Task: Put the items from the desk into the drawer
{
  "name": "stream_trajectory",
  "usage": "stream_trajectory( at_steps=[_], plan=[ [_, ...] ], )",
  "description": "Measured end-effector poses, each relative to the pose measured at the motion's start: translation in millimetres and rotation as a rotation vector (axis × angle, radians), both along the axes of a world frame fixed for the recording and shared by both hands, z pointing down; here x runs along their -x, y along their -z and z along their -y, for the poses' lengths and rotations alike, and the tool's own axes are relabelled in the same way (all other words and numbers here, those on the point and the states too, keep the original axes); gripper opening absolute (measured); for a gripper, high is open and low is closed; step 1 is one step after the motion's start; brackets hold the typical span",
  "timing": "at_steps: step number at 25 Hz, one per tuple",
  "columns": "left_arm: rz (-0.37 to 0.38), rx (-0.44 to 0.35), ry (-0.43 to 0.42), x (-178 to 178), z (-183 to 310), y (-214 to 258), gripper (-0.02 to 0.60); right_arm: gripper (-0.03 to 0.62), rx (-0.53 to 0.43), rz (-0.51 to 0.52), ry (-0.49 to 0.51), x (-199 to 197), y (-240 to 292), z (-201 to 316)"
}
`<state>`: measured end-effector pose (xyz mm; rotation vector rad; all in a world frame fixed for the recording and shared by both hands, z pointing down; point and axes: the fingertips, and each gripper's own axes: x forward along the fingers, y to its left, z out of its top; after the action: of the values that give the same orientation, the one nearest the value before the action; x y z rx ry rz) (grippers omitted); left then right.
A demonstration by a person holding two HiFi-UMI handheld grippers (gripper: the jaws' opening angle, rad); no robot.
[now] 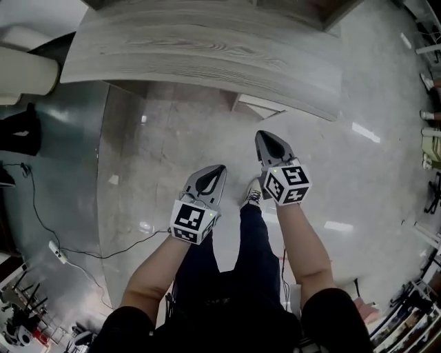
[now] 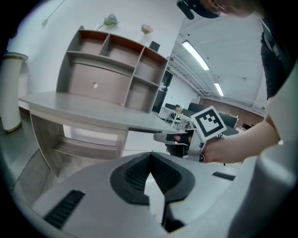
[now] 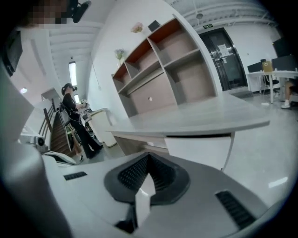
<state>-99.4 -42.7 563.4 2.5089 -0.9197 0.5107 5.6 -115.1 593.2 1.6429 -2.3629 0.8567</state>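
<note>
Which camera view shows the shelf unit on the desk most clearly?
The left gripper view: the shelf unit appears whole, nearly from the front. The right gripper view shows it tilted and from the side. The head view catches only its bottom edge.

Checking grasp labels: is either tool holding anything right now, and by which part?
Nothing is held. The left tool and right tool are both shut and empty, in front of the desk.
</note>
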Motion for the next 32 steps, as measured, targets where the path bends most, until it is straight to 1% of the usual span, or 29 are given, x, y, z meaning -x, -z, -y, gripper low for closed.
stream_trajectory(
  at_steps=[3, 5, 7, 10, 12, 16, 19, 22, 26, 28, 32],
  plan=[
    [-0.031, -0.014, -0.005, 2.9, -1.4, 29.7, 0.011, 0.017, -0.058, 0.002, 0.046, 16.4, 45.2, -11.3],
    [-0.064, -0.002, -0.005, 5.1, -4.7, 54.1, 0.011, 0.017, -0.100, -0.001, 0.072, 24.9, 79.8, -18.5],
    [-0.100, -0.001, -0.022, 3.1, -9.2, 82.9, 0.011, 0.017, -0.146, -0.007, 0.089, 28.2, 117.2, -25.8],
    [-0.117, -0.059, -0.073, -0.4, -16.9, 130.5, 0.011, 0.017, -0.217, -0.020, 0.090, 27.3, 174.9, -41.3],
    [-0.118, -0.087, -0.090, 0.2, -20.0, 158.4, 0.011, 0.017, -0.257, -0.014, 0.079, 25.6, 209.7, -54.4],
    [-0.144, -0.092, -0.124, -1.3, -29.7, 200.8, 0.011, 0.017, -0.311, 0.013, 0.069, 23.1, 258.5, -84.2],
    [-0.123, -0.126, -0.194, -4.5, -43.8, 219.3, 0.011, 0.017, -0.329, 0.033, 0.078, 27.4, 277.0, -102.8],
    [-0.083, -0.152, -0.243, -3.4, -57.9, 220.8, 0.011, 0.017, -0.328, 0.030, 0.101, 37.9, 282.4, -121.1],
    [-0.073, -0.116, -0.275, -2.0, -74.4, 214.5, 0.011, 0.017, -0.296, 0.058, 0.110, 49.3, 279.1, -147.4],
    [-0.059, -0.125, -0.283, -0.7, -77.0, 214.5, 0.011, 0.017, -0.284, 0.067, 0.108, 51.7, 277.4, -157.8],
    [-0.064, -0.134, -0.287, 1.4, -73.5, 218.5, 0.011, 0.017, -0.275, 0.069, 0.099, 51.4, 275.5, -164.3]
  ],
)
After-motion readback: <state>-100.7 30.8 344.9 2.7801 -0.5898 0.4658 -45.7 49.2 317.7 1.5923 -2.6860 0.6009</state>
